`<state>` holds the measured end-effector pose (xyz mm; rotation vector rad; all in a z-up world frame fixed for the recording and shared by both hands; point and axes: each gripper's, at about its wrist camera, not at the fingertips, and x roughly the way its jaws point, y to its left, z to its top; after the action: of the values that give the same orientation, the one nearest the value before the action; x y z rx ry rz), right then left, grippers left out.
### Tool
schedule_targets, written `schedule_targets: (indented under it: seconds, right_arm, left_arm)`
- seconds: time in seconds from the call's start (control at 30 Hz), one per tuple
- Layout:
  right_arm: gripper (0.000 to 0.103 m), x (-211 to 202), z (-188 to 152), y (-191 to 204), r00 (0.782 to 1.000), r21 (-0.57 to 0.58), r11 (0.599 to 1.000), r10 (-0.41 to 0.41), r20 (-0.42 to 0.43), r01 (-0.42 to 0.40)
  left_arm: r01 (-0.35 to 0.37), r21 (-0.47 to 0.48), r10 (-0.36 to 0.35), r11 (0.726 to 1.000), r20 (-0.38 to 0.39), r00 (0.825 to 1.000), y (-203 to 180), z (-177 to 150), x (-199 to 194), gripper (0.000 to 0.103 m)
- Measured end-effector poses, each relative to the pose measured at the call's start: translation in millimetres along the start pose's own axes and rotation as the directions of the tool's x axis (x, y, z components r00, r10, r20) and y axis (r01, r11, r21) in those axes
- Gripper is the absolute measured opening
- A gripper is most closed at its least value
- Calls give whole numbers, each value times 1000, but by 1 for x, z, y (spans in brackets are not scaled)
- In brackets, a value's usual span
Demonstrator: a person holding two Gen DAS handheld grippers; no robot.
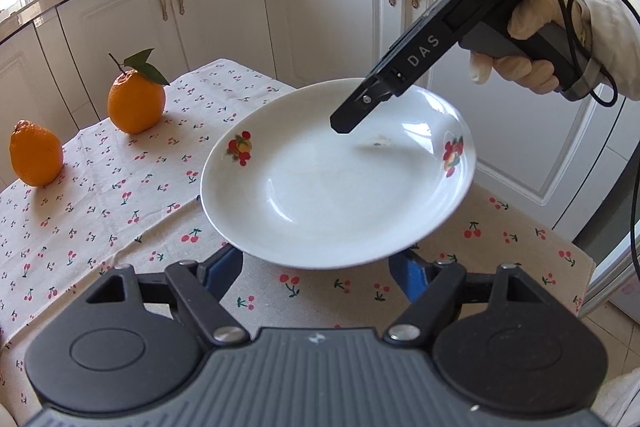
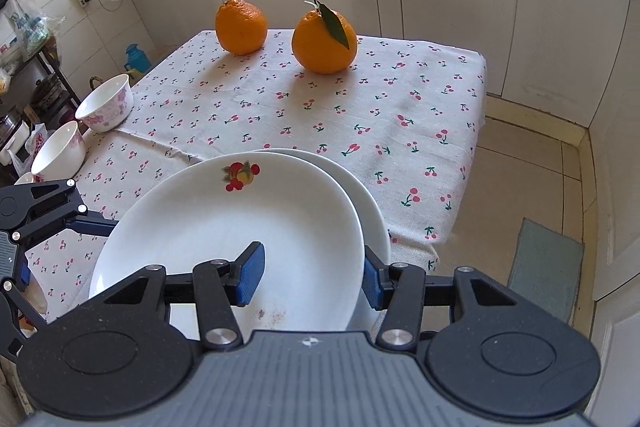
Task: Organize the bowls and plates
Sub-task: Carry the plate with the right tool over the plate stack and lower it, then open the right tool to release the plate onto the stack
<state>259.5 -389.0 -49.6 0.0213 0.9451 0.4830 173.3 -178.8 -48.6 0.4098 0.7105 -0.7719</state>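
the plate [image 2: 224, 227] is white and shallow, glossy, with small fruit prints on its rim and a brownish smear on the inside near its edge. it is sitting tilted above the cherry-print tablecloth [image 2: 360, 115], and a second white plate [image 2: 374, 211] is peeking out from under it at 3 o'clock in the right wrist view. the right tongs [image 2: 312, 277] are clamping on the top plate's rim, one blue pad lying on the inside face, the other behind the edge. the left tongs [image 1: 320, 269] are standing about half apart at the plate's near edge, at 6 o'clock in the left wrist view; the plate covers the pad tips, so whether they are touching it i cannot tell. a gloved hand [image 1: 532, 39] is gripping the right handle at 2 o'clock, angling the tool steeply down toward the plate. two oranges [image 2: 324, 41] are sitting well apart from the plate at 12 o'clock, two flowered bowls [image 2: 106, 103] at 10 o'clock by the table's edge.
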Motion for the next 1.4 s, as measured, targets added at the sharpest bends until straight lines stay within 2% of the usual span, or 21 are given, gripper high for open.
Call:
schedule_targets:
  seconds: [0.6, 0.7, 0.77, 0.9, 0.93, 1.0, 1.07, 1.13, 1.4]
  right_arm:
    - [59, -8, 2, 3, 997, -20, 997, -78, -17, 78]
    - [62, -7, 3, 8, 995, -33, 995, -98, -27, 97]
    - [68, -5, 4, 11, 992, -46, 992, -117, -36, 115]
    - [73, -1, 6, 18, 985, -77, 984, -162, -52, 158]
    - [75, -1, 6, 19, 987, -82, 986, -151, -47, 147]
    - [81, -3, 9, 23, 987, -87, 985, -152, -42, 148]
    - [98, -5, 10, 29, 982, -102, 978, -188, -30, 184]
    - [103, -11, 11, 37, 980, -111, 974, -198, -5, 196]
    - [103, -26, 3, 88, 974, -162, 962, -211, 79, 222]
  left_arm:
    - [20, 0, -20, 1000, 27, 999, -1, -1, -1, 83]
    - [14, 0, -14, 1000, 29, 999, -1, -2, -2, 82]
    - [16, -2, -16, 1000, 29, 999, -1, -3, -4, 83]
    - [16, -7, -16, 1000, 39, 999, -1, -4, -8, 83]
    - [15, -9, -15, 1000, 41, 999, 0, -4, -9, 83]
    - [12, -11, -12, 1000, 48, 999, 0, -5, -11, 84]
    - [10, -12, -9, 1000, 58, 998, 0, -6, -15, 86]
    - [4, -14, -3, 1000, 77, 997, 0, -7, -21, 91]
    - [-28, -58, 35, 998, 131, 991, 6, -20, -47, 94]
